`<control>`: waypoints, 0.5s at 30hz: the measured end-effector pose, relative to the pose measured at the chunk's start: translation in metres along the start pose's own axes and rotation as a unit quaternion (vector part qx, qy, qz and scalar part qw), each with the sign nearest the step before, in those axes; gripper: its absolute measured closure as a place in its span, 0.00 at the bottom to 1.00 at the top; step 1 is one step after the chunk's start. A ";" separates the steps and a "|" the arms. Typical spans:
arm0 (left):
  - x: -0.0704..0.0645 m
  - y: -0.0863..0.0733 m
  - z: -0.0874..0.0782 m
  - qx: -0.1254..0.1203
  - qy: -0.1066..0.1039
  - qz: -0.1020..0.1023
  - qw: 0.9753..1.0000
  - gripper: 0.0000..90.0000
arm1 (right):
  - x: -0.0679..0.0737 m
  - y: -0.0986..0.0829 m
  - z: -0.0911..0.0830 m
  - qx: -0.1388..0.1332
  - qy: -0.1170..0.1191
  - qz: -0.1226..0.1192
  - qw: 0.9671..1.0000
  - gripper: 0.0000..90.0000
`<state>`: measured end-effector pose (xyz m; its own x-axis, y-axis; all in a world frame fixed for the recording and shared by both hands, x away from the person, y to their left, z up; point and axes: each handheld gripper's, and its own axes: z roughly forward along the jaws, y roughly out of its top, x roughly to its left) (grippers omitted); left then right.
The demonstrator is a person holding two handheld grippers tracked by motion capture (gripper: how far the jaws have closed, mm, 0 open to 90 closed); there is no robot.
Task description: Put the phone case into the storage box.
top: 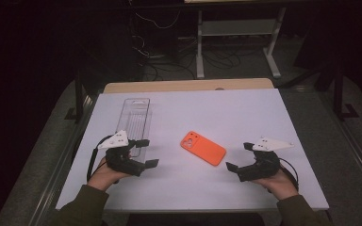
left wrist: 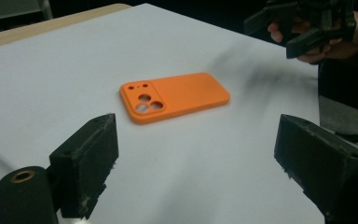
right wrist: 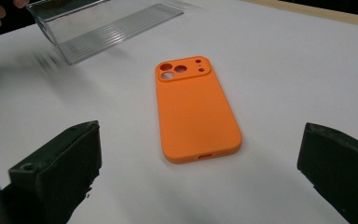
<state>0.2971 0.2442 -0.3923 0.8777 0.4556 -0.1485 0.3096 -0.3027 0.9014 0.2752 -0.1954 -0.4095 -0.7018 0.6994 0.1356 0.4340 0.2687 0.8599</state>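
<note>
An orange phone case [top: 202, 148] lies back side up on the white table top [top: 264, 113], its camera cut-outs toward the far left. My left gripper [top: 150, 152] rests to its left, open, jaws wide apart and empty. To the case's right my right gripper [top: 238, 156] is also open and empty. In the left gripper view the case [left wrist: 177, 95] lies beyond the spread jaws of the left gripper [left wrist: 200, 154], with the right gripper [left wrist: 279, 32] farther off. The right gripper [right wrist: 198, 149] frames the case [right wrist: 196, 109] close ahead.
A clear ribbed plastic tray [top: 135, 117] lies at the far left of the table, just behind my left gripper; it also appears in the right gripper view as the tray [right wrist: 107, 25]. A wooden edge [top: 188, 85] runs along the back. Cables and desk legs are on the floor beyond.
</note>
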 end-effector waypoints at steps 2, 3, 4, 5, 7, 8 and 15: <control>0.000 -0.004 -0.004 0.004 0.007 -0.006 1.000 0.05 | 0.000 0.000 0.000 0.000 0.000 0.000 1.000 0.00; 0.001 -0.006 -0.005 0.005 0.008 -0.009 1.000 0.02 | 0.000 0.000 0.000 0.001 0.000 0.000 1.000 0.00; 0.001 -0.007 -0.006 0.002 0.008 -0.006 1.000 0.00 | 0.000 0.000 0.000 0.001 0.000 0.000 1.000 0.00; 0.001 -0.007 -0.007 0.001 0.007 -0.008 1.000 0.00 | 0.000 0.000 0.000 0.001 -0.001 0.000 1.000 0.00; 0.001 -0.007 -0.006 0.002 0.006 -0.006 1.000 0.00 | 0.000 0.000 0.000 0.001 -0.001 0.001 1.000 0.00; 0.000 -0.006 -0.005 0.000 0.005 -0.013 1.000 0.00 | 0.000 0.000 0.000 0.001 -0.001 0.000 1.000 0.00; 0.000 -0.002 -0.002 0.005 0.004 -0.012 1.000 0.00 | 0.000 -0.001 0.000 0.001 -0.002 -0.002 1.000 0.00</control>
<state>0.2954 0.2462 -0.3936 0.8675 0.4687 -0.1665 0.3336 -0.3000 0.8937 0.2751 -0.1958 -0.4100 -0.7013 0.7007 0.1313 0.4327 0.2720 0.8596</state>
